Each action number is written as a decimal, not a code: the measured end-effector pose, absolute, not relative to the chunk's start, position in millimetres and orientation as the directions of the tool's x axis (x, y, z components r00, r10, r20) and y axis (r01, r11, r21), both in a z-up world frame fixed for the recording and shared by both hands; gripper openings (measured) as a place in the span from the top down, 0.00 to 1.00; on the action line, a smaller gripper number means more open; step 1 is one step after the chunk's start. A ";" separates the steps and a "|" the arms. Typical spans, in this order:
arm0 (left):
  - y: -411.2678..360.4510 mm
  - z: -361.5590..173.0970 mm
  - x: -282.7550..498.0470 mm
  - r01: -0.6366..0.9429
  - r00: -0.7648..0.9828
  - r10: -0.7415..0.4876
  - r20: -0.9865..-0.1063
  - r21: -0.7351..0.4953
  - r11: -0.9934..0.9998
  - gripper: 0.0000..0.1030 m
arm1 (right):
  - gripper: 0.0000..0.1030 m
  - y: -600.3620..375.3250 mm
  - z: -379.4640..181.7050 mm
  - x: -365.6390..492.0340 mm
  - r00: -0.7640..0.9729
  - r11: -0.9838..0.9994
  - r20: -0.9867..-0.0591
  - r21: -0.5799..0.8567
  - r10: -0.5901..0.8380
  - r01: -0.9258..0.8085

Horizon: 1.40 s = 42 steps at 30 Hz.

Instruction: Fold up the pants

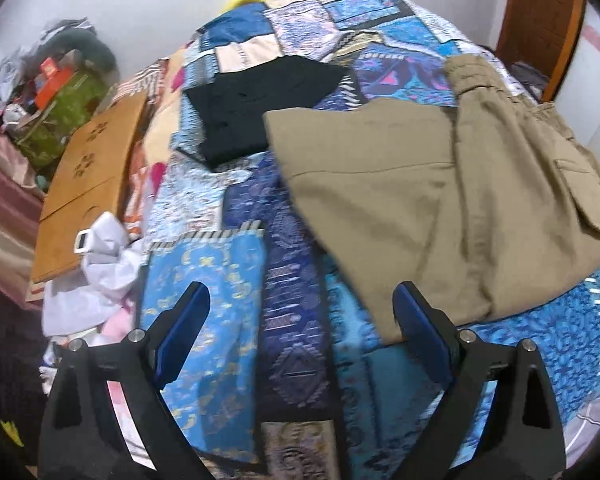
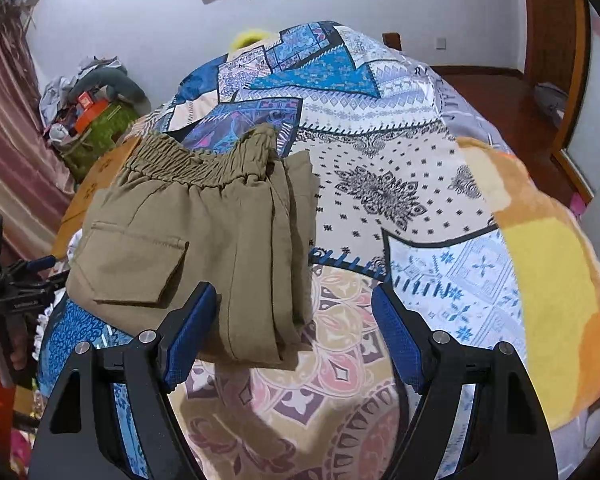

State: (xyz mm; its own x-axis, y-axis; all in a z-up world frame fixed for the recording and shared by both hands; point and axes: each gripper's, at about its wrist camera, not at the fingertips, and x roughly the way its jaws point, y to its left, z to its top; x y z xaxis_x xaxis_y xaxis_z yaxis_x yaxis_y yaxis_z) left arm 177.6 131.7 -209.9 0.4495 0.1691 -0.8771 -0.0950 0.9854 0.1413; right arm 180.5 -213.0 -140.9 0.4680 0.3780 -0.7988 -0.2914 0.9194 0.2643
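Observation:
The khaki pants [image 1: 440,208] lie folded on the patterned bedspread [image 1: 204,320]. Their elastic waistband [image 2: 196,160] is at the far end and a flap pocket [image 2: 136,264] faces up. My left gripper [image 1: 302,300] is open over bare bedspread, and its right finger [image 1: 416,320] is close to the pants' near edge. My right gripper [image 2: 294,296] is open too. Its left finger [image 2: 192,328] overlaps the pants' near fold, but the pads do not press on the cloth. The left gripper [image 2: 16,292] also shows at the left edge of the right wrist view.
A folded black garment [image 1: 256,108] lies further up the bed. A wooden board [image 1: 88,184] and white cloth [image 1: 96,272] sit at the bed's left side, with a cluttered green box [image 1: 68,108] beyond. An orange-yellow blanket [image 2: 548,280] covers the bed's right side.

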 end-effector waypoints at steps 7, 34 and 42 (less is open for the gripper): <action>124.6 -164.6 193.9 -0.078 0.548 0.144 -0.824 0.121 0.990 0.09 | 0.27 -210.1 -115.5 194.2 0.497 0.901 -0.766 0.248 0.408 -0.356; 54.2 -207.4 303.6 0.121 0.463 -0.140 -0.875 -0.094 0.988 0.51 | 0.80 -156.9 -156.3 280.1 0.301 0.816 -0.846 0.238 0.441 -0.527; 93.1 -156.5 267.9 0.038 0.543 -0.105 -0.833 -0.100 0.994 0.46 | 0.78 -170.1 -117.6 256.5 0.397 0.842 -0.817 0.186 0.419 -0.507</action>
State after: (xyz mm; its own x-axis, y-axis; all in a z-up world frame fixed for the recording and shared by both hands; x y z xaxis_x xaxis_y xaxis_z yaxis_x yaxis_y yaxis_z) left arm 267.9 93.1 -156.5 0.5431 -0.1046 -0.8331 0.0376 0.9942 -0.1003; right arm 256.5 -170.1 -117.6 0.3967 0.4193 -0.8166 -0.5072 0.8416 0.1857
